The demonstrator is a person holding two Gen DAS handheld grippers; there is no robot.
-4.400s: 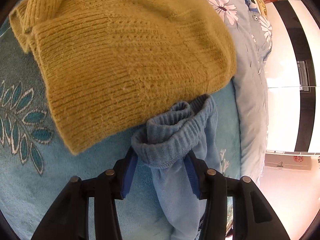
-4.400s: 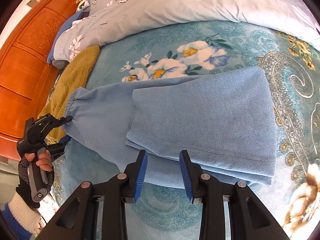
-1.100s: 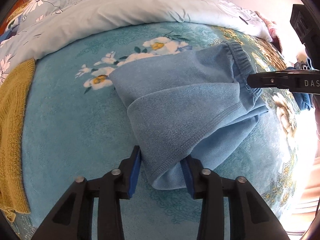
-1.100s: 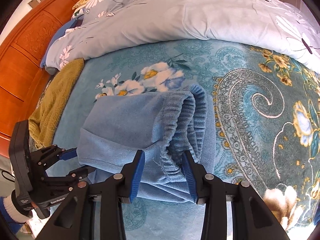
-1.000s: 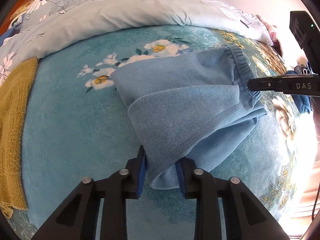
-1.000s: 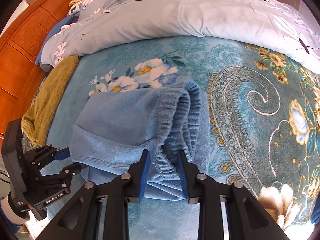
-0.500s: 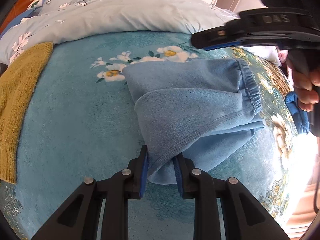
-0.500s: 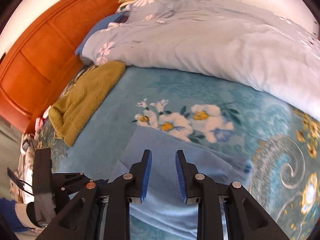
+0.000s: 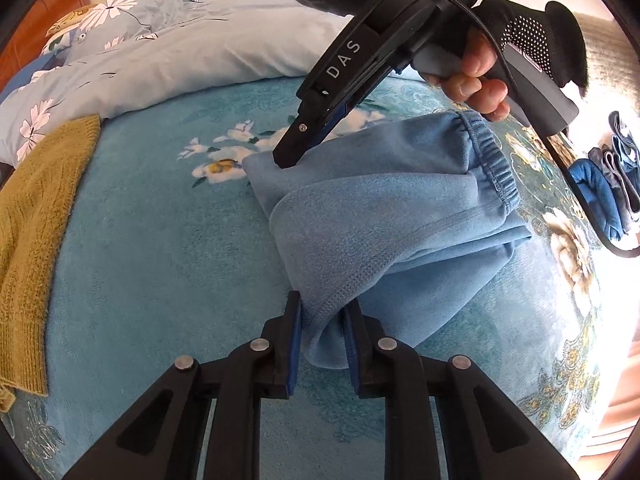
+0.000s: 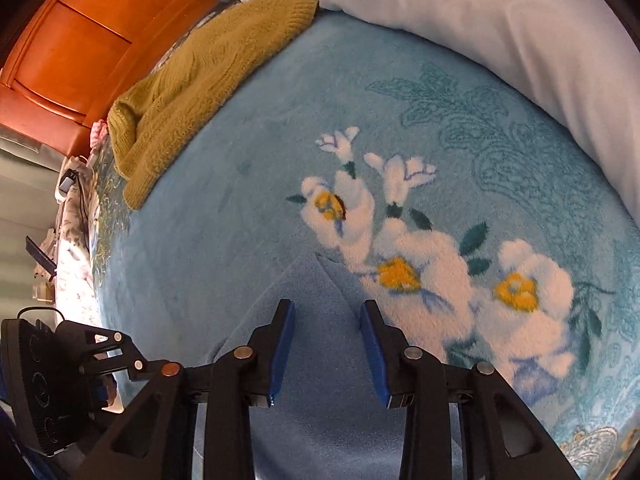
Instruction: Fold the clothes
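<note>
between the left tool (image 9: 320, 332) pads, folded blue pants' (image 9: 384, 216) corner sits pinched.

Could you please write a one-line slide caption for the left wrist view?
Left gripper pinches a corner of the folded blue sweatpants while the right gripper presses on their far edge.

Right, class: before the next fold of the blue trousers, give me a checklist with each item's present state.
1. Left claw shut on a corner of the blue trousers: ok.
2. Right claw open, over the trousers' far corner: ok.
3. Whether its tips press the cloth: cannot tell.
4. Trousers folded flat: not ok, layers bunched.
5. Yellow sweater apart from the trousers: ok.
</note>
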